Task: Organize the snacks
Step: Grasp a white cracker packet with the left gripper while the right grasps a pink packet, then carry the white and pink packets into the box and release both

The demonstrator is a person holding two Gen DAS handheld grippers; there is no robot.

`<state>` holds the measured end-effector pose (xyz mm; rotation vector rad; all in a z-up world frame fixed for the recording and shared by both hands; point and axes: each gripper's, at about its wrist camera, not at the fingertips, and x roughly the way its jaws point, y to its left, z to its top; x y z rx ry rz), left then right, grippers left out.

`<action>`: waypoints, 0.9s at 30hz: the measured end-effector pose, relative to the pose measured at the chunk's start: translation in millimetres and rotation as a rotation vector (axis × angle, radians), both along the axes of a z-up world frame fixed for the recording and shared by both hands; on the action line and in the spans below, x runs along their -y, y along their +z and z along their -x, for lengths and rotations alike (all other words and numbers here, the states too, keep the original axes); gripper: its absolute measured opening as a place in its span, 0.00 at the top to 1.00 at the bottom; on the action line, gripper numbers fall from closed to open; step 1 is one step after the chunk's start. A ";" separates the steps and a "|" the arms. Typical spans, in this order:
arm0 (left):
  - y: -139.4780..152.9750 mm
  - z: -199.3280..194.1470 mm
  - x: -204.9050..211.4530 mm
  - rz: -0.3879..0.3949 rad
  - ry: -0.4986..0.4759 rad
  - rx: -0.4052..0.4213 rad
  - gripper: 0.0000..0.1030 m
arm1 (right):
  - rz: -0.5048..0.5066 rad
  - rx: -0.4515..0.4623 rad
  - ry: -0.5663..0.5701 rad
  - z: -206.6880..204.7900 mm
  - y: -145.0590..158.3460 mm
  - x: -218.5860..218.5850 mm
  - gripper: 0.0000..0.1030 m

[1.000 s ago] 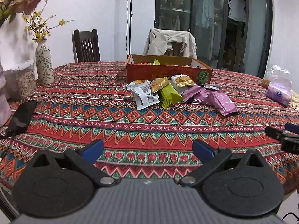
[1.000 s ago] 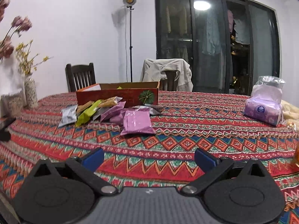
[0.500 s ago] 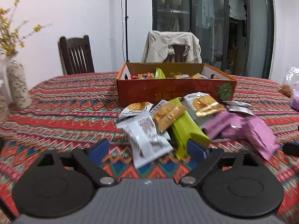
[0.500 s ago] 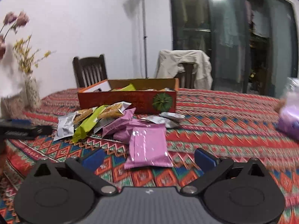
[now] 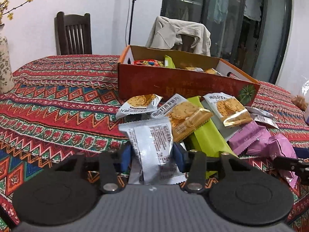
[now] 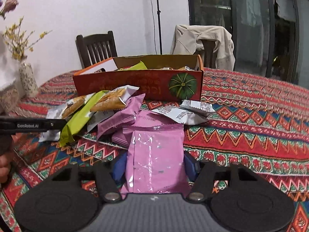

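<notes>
A pile of snack packets lies on the patterned tablecloth in front of an open orange cardboard box point(image 5: 173, 83) point(image 6: 135, 85) that holds more snacks. In the left wrist view my left gripper point(image 5: 152, 156) has its blue pads against both sides of a silver-white packet point(image 5: 152, 147). In the right wrist view my right gripper point(image 6: 154, 164) has its pads against both sides of a pink packet point(image 6: 154, 154). Both packets rest on the table. A green packet point(image 5: 206, 137) point(image 6: 81, 116) and gold cracker packets point(image 5: 185, 118) lie between.
Several pink packets point(image 5: 256, 141) lie right of the pile; my right gripper's finger point(image 5: 289, 163) shows there. My left gripper's finger point(image 6: 32, 125) crosses the right wrist view's left side. A vase point(image 6: 29, 79) stands far left. Two chairs point(image 5: 73, 34) stand behind the table.
Both grippers moved forward to the pile and closed from wide open, the left onto the silver-white packet, the right onto the pink packet.
</notes>
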<state>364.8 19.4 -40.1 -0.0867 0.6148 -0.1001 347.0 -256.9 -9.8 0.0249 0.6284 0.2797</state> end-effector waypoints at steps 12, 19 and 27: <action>18.7 61.4 4.7 -0.009 0.053 0.013 0.60 | 0.018 0.038 -0.027 22.1 5.6 4.3 0.42; 45.2 159.4 9.1 0.033 0.041 0.054 0.60 | -0.011 0.038 0.001 94.7 17.3 14.0 0.42; 63.6 195.3 21.4 -0.009 0.043 0.118 0.60 | -0.036 0.057 0.038 138.0 28.5 11.3 0.42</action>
